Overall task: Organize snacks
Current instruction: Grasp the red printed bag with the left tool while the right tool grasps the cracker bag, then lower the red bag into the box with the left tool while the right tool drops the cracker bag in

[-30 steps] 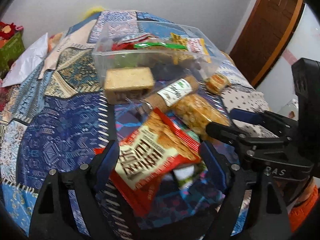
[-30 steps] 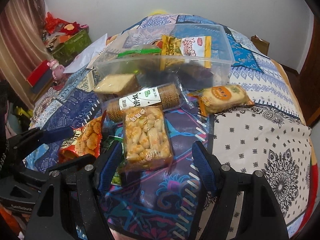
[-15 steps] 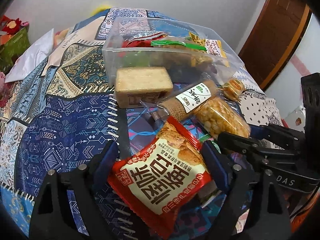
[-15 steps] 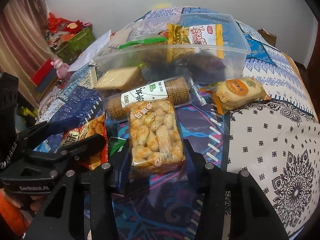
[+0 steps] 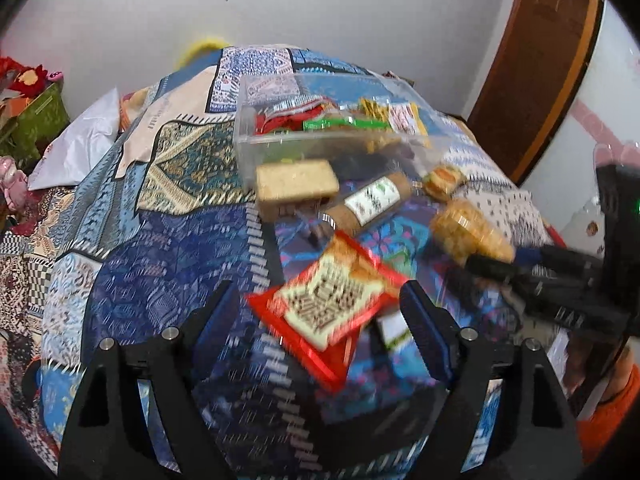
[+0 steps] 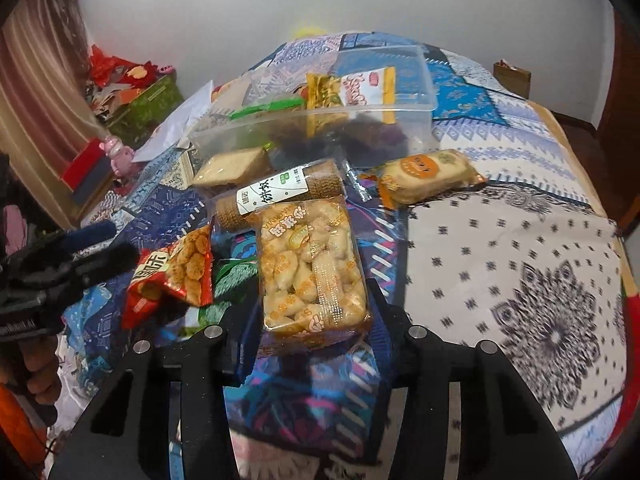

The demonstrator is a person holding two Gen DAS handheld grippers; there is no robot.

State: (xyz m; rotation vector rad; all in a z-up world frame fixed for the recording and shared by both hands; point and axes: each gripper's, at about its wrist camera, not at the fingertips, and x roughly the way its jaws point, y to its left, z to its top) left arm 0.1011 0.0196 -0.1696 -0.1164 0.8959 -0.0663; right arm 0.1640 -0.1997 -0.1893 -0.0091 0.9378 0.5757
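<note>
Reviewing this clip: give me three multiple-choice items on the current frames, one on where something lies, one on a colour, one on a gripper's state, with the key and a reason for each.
1. Where does the orange-labelled cake pack lie?
A. inside the clear bin
B. on the bedspread beside the bin
C. in the left gripper

2. What colour is the crisp bag at the left gripper?
A. red
B. green
C. white

3. What is the right gripper doing?
A. open over bare cloth
B. shut on the clear puff pack
C. shut on the biscuit roll

Key: 1 B, it rests on the bedspread outside the clear bin. 2 A, red border. 3 B, fingers press the clear puff pack sides.
</note>
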